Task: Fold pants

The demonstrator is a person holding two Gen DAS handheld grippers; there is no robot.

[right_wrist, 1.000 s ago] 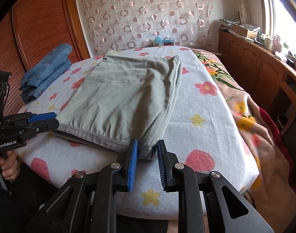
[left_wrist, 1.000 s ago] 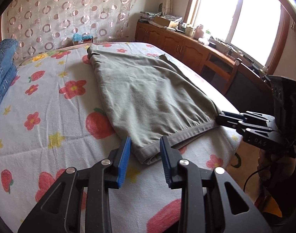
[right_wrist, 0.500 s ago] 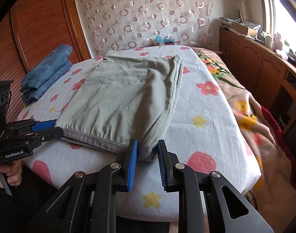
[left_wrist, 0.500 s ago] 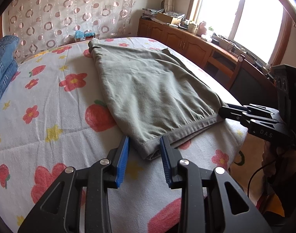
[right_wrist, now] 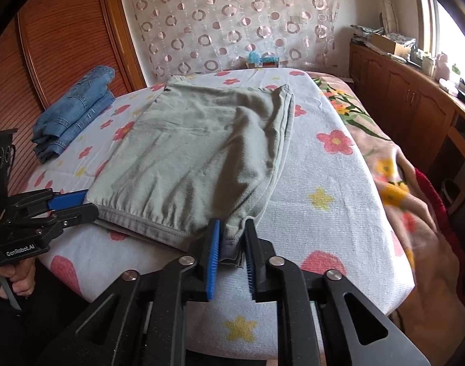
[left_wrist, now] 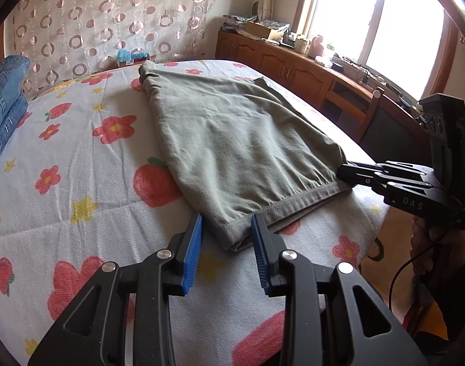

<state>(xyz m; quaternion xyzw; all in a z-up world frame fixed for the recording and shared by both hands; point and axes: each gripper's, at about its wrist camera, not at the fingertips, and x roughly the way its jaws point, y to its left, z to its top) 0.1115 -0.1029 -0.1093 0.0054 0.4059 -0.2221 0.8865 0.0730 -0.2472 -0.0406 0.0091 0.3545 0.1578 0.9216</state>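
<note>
On the flowered bed [left_wrist: 80,183], we bracket both waistband corners of the olive pants [left_wrist: 238,140]: left gripper [left_wrist: 226,241] and right gripper [right_wrist: 229,244] unclenched. Risk: pinching only the top layer would skew the fold.

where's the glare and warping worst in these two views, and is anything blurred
Left wrist view: the window is blown out white, and dark fisheye corners bend the room's edges. Right wrist view: milder glare at the window, the blanket looks smeared, the wardrobe bows, while the green pants stay sharp.
</note>
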